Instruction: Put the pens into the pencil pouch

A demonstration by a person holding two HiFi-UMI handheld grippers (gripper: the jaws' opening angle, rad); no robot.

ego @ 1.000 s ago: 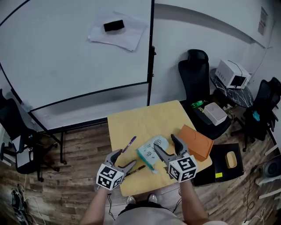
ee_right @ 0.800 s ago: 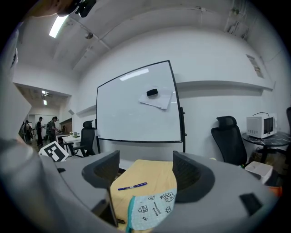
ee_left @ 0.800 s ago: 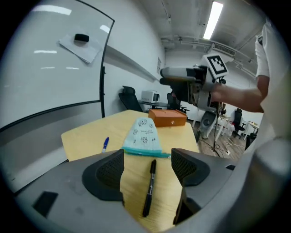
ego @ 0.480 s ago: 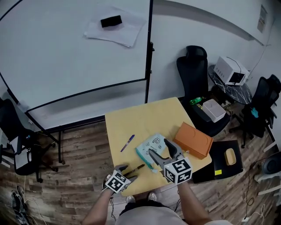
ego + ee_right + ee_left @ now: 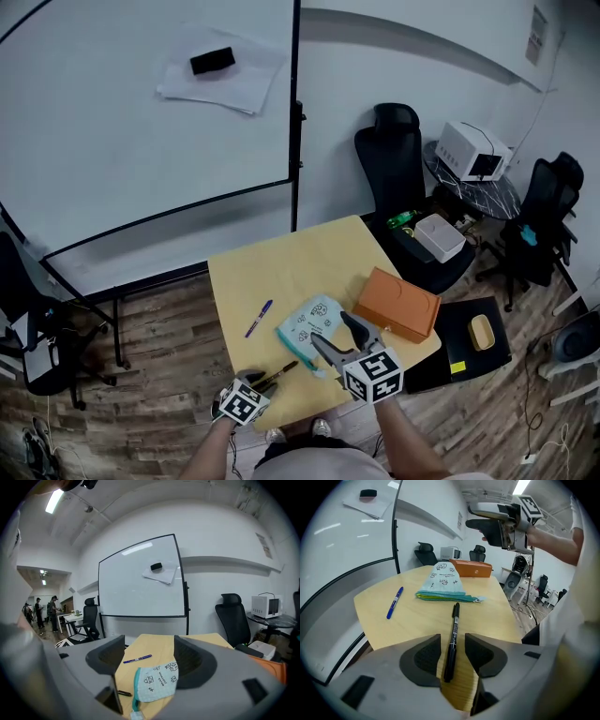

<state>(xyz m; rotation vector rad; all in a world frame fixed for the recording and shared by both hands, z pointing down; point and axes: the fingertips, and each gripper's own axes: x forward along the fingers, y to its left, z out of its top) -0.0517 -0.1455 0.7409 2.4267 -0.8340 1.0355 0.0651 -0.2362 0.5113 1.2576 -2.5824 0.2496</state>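
A black pen [image 5: 281, 372] lies on the yellow table [image 5: 291, 258] near its front edge. My left gripper [image 5: 265, 382] is down at the table with the rear end of this black pen [image 5: 455, 618] between its jaws. The jaws have just been closing, but a strip of wood still shows on each side of the pen, so the pads are not pressing. A blue pen [image 5: 259, 319] lies further left. The light blue pouch [image 5: 309, 323] lies mid-table with its zipper toward me. Above the pouch's near right corner my right gripper [image 5: 334, 330] hovers open and empty.
An orange box [image 5: 396, 305] sits at the table's right edge. A whiteboard [image 5: 141, 122] stands behind the table, with office chairs [image 5: 394, 159] and a side table to the right. In the right gripper view people stand far off at the left.
My left gripper has dropped to the table and onto the black pen, and its jaws have narrowed round it. The right gripper has stayed over the pouch, a little lower.
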